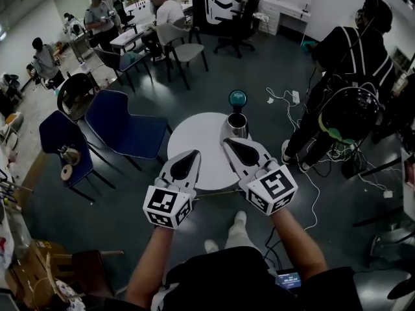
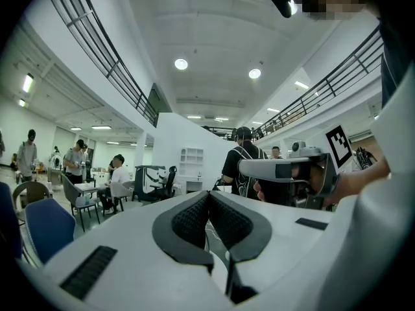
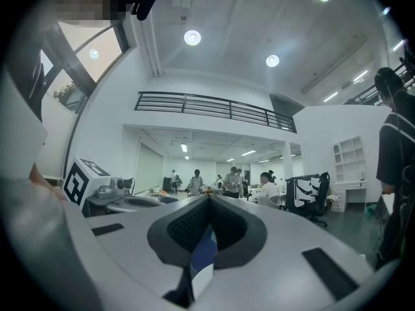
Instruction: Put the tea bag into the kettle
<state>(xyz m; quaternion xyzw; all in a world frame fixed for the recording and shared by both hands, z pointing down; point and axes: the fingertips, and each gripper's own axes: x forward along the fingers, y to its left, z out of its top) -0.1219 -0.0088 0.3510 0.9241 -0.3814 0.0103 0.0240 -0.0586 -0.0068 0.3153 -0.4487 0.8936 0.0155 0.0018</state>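
Note:
A steel kettle (image 1: 237, 125) stands open-topped at the far right edge of the round white table (image 1: 198, 138); a round teal thing (image 1: 238, 98), perhaps its lid, shows just beyond it. My right gripper (image 1: 228, 142) hovers right in front of the kettle, pointing level across the room. Its jaws are shut (image 3: 209, 197) on a blue-and-white tea bag (image 3: 202, 251) that hangs in the gap below the pads. My left gripper (image 1: 193, 154) is held beside it over the table's near half, shut (image 2: 209, 194), with nothing seen in it. From the gripper views the kettle is hidden.
Two blue chairs (image 1: 123, 127) stand left of the table. A person in black (image 1: 350, 83) stands to the right, with cables (image 1: 311, 180) on the floor. Further back are people seated at desks (image 1: 139, 31) and office chairs (image 1: 238, 24).

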